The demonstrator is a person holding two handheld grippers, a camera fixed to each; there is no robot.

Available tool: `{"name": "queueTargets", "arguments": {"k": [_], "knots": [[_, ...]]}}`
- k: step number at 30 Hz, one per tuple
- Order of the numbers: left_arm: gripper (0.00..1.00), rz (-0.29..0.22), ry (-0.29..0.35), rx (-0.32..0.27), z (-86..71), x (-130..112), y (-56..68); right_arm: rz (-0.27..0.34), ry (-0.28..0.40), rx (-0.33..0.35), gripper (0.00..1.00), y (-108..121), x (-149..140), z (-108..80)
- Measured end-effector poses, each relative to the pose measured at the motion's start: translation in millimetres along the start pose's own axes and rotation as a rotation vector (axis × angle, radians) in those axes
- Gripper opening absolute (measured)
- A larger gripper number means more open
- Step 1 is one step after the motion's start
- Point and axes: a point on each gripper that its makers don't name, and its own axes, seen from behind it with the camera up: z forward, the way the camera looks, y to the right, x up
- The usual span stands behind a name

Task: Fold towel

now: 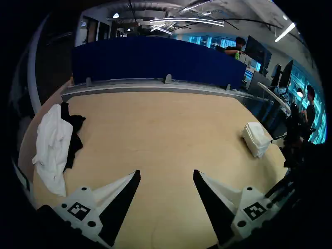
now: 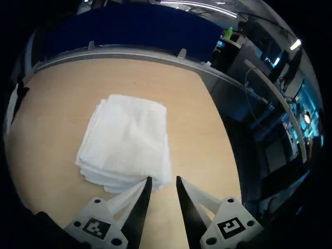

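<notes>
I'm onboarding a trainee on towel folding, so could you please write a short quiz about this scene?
1. True or false: the left gripper is open, with nothing between its fingers.
2. What lies against the crumpled white cloth on the table? A) a black cloth B) a red cup C) a book
3. Which gripper is poised at the folded towel stack?
Key: 1 true; 2 A; 3 the right gripper, its tips at the stack's near corner.
</notes>
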Motion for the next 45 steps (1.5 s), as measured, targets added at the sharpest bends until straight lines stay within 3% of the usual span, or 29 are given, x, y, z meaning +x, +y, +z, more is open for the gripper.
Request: {"name": "queueTargets", "arguments": {"k": [8,13,19,32,45], "knots": [[0.94,-0.004,0.003,0.000,-2.0,-1,-4.0,0.015,0.010,-0.019,0.48,4,0,-6.7],[0.94,-0.005,0.003,-0.001,-3.0,-1,-5.1,0.025,0.045,0.013,0.79,-5,14,-8.5],[0.94,-0.008,0.005,-0.001,-4.3,-2,-5.3,0.015,0.076,0.050,0.99,-19,31,-7.8],[0.94,-0.013,0.004,0.013,-5.3,-5,-9.4,0.004,0.091,0.124,1.00,-53,46,1.5],[0.94,-0.015,-0.003,0.030,-5.4,-8,-12.8,-0.019,0.006,0.179,1.00,-74,9,23.5]]}}
